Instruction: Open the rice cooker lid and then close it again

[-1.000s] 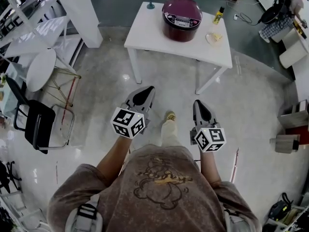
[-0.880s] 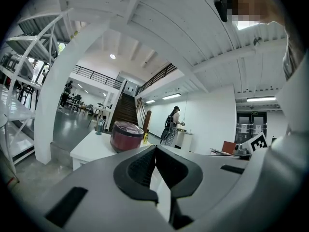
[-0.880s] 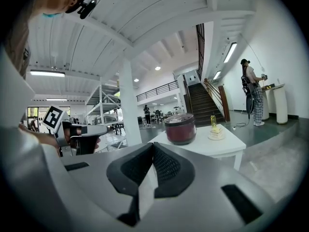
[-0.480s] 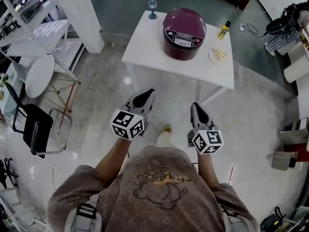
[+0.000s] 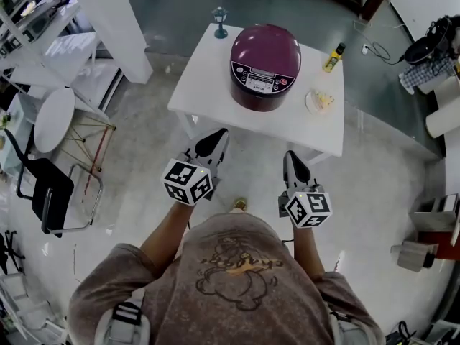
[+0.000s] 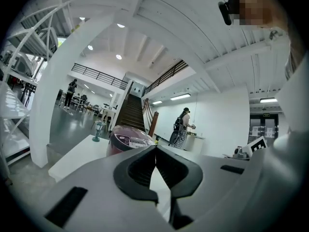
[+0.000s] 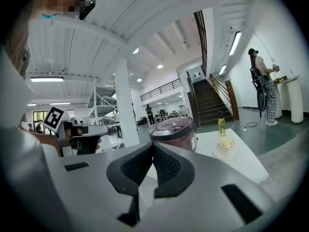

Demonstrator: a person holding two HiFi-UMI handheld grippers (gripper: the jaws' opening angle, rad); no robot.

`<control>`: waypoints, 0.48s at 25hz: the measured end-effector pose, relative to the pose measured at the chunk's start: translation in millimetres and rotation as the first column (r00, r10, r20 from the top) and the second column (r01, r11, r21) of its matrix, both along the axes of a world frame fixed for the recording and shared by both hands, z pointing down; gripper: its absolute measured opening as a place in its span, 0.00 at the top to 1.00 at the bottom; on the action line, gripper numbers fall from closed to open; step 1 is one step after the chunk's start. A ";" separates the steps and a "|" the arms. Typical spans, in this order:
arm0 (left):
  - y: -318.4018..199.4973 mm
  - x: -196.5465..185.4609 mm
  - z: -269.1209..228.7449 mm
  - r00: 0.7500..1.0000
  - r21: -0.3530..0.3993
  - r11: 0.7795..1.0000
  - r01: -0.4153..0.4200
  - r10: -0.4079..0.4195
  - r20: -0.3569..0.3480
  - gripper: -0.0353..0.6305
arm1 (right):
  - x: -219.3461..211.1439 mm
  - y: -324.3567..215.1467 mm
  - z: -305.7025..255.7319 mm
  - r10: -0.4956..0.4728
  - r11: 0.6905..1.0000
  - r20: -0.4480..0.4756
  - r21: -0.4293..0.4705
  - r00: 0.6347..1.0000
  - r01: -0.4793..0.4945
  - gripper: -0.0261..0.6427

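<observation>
On table (image 5: 208,85): rice cooker (image 5: 264,65), bottle (image 5: 332,57) right.

A glossy grey floor (image 5: 374,185) spreads under a white table (image 5: 205,85). A white pillar (image 5: 115,20) stands left of it, near a round side table (image 5: 52,117) and a black chair (image 5: 54,196). A dark staircase (image 6: 129,114) climbs beneath a white beamed ceiling (image 6: 159,28)

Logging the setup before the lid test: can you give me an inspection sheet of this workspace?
Surface: white rectangular table, mostly bare.
Job's things: round maroon rice cooker, lid closed, near the table's middle.
Clutter: small teal lantern ornament, yellow bottle, white plate with a cake slice.
Grippers: left gripper and right gripper, fingers together, empty, short of the table.
Cables: thin dark cable on the floor beyond the table.
Surroundings: black chair, round white side table, white pillar.
</observation>
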State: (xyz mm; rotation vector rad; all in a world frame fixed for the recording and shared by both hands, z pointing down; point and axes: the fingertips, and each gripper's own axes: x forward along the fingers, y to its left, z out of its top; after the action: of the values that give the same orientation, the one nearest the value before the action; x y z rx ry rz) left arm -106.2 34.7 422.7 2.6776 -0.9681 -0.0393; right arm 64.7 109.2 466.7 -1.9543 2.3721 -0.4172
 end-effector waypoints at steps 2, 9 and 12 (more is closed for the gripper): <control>-10.8 8.9 -1.5 1.000 0.002 1.000 0.012 -0.012 0.001 0.91 | 9.1 -13.3 0.3 -0.015 1.000 0.002 0.000 1.000 0.015 0.96; -43.0 26.2 -7.4 0.998 0.014 0.998 0.057 -0.057 0.003 0.91 | 29.2 -48.0 6.3 -0.069 0.998 0.011 -0.014 0.998 0.069 0.96; -54.3 30.1 -9.8 0.998 0.020 0.998 0.061 -0.061 0.007 0.91 | 34.5 -60.3 8.6 -0.075 0.997 0.016 -0.019 0.997 0.075 0.96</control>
State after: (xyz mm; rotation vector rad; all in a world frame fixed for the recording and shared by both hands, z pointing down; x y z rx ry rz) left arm -76.1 -19.6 412.9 2.6675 -1.0572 -0.0523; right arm 99.1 48.9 475.3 -1.8677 2.4472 -0.4596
